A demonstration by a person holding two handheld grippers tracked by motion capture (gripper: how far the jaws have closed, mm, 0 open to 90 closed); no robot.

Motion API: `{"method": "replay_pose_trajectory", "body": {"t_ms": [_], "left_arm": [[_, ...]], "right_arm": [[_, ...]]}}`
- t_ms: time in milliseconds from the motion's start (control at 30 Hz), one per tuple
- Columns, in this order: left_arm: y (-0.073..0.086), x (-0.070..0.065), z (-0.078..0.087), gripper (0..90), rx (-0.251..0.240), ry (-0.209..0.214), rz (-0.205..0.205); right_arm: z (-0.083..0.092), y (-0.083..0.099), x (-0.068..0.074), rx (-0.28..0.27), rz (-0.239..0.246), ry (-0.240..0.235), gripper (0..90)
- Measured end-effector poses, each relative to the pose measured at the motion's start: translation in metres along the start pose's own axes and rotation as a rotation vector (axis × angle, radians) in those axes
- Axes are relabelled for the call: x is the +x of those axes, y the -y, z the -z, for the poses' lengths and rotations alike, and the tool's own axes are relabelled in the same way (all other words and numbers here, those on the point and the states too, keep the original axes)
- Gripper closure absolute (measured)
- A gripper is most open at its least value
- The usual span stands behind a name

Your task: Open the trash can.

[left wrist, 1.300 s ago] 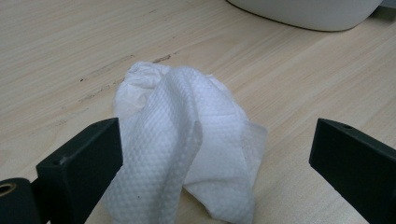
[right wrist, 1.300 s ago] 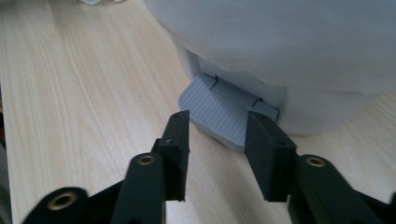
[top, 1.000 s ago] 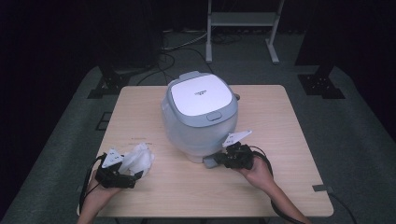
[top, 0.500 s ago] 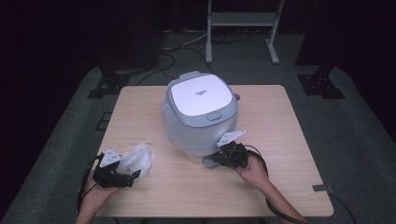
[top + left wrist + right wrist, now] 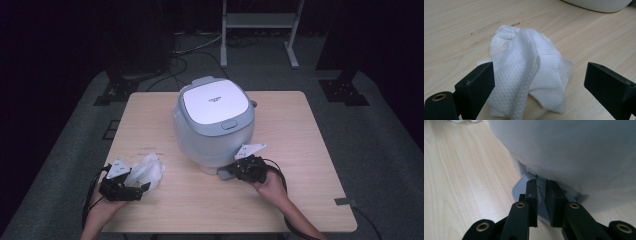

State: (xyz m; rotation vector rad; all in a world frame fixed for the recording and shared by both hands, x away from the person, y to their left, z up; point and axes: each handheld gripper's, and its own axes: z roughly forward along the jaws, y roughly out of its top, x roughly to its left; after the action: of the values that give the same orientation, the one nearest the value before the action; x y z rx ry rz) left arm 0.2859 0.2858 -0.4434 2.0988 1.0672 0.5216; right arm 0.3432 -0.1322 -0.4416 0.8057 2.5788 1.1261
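Note:
A crumpled white paper towel [image 5: 147, 170] [image 5: 529, 67] lies on the wooden table near its front left corner. My left gripper [image 5: 141, 190] [image 5: 539, 77] stands open around the towel. Its jaws have just been closing a little, one jaw against the towel's edge and the other apart from it. A large white rice cooker [image 5: 215, 125] [image 5: 574, 150] with its lid down sits mid-table. A small grey tray [image 5: 223, 173] [image 5: 521, 187] sticks out at its front base. My right gripper [image 5: 231, 172] [image 5: 541, 187] is shut on that tray, its jaws nearly together.
The table [image 5: 300, 150] has bare wood to the right of the cooker and along the front edge between my two hands. Dark floor, cables and a metal stand lie beyond the far edge.

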Motion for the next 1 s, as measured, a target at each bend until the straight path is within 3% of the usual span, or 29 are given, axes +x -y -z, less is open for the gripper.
{"method": "replay_pose_trajectory", "body": {"t_ms": [300, 433, 633, 700, 1000], "left_arm": [[0.000, 0.000, -0.001, 9.0, 0.014, 0.002, 0.000], [0.000, 0.001, 0.000, 13.2, 0.015, 0.015, -0.006], [-0.001, 0.000, 0.000, 15.1, 0.023, 0.031, -0.003], [-0.001, 0.000, 0.000, 21.2, 0.021, 0.039, -0.010], [-0.002, 0.000, -0.004, 22.9, 0.045, 0.043, -0.017]], "right_arm": [[-0.004, 0.007, 0.006, -0.009, 0.001, 0.022, 79.1], [-0.004, 0.008, 0.007, -0.016, -0.003, 0.029, 78.9], [-0.006, 0.011, 0.011, -0.012, 0.025, 0.056, 80.7], [-0.007, 0.013, 0.012, -0.022, 0.029, 0.062, 80.8], [-0.014, 0.020, 0.018, -0.012, 0.068, 0.101, 80.8]]}}
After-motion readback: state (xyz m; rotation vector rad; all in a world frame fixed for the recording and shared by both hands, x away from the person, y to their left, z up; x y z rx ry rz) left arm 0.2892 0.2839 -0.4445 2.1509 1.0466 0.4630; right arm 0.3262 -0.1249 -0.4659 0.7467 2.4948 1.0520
